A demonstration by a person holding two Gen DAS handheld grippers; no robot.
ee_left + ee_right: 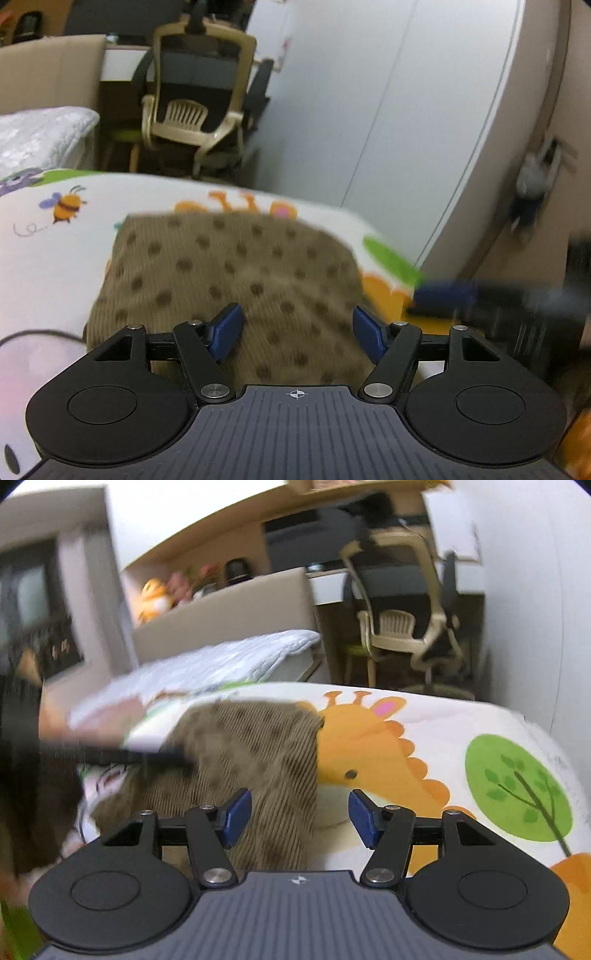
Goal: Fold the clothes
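A brown ribbed garment with dark dots (236,280) lies folded on a white bedcover printed with cartoon animals (48,258). My left gripper (297,332) is open and empty, just above the garment's near edge. My right gripper (300,818) is open and empty, over the garment's right edge (266,753). The right gripper shows as a blurred dark shape at the right of the left wrist view (480,295). The left gripper shows blurred at the left of the right wrist view (122,755).
The bedcover shows a giraffe (373,746) and a green tree (517,786). A beige office chair (199,96) stands beyond the bed's far edge by a desk. A white quilt (221,661) lies further up the bed. A wall and door (406,110) are at the right.
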